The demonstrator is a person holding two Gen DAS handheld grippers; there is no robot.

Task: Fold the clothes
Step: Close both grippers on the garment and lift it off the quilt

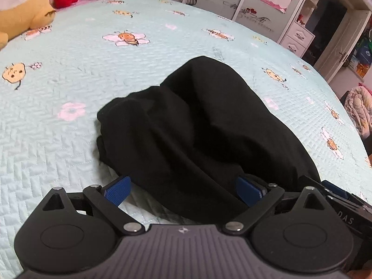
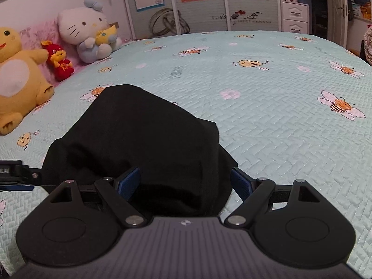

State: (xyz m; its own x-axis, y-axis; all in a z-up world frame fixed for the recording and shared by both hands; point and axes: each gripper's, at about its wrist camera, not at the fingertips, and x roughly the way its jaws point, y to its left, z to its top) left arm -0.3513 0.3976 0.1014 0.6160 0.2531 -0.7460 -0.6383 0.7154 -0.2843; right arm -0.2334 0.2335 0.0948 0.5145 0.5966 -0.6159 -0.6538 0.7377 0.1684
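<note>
Fingers point(image 1: 117, 189) of your left gripper point(image 1: 183, 189) and right gripper point(image 2: 186, 183) stand spread, the black garment point(image 1: 186, 121) lying bunched between them on the bed point(image 1: 69, 139). Likely soft, limp, light; pinch a near edge, not the bulk.

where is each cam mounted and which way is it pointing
Left wrist: on the left gripper, low over the bed, facing the wardrobe; its open blue fingers straddle the black garment.
Right wrist: on the right gripper, same heading; open fingers straddle the garment; the left gripper shows at its left edge.
Shared: garment, bed, plush toys.
</note>
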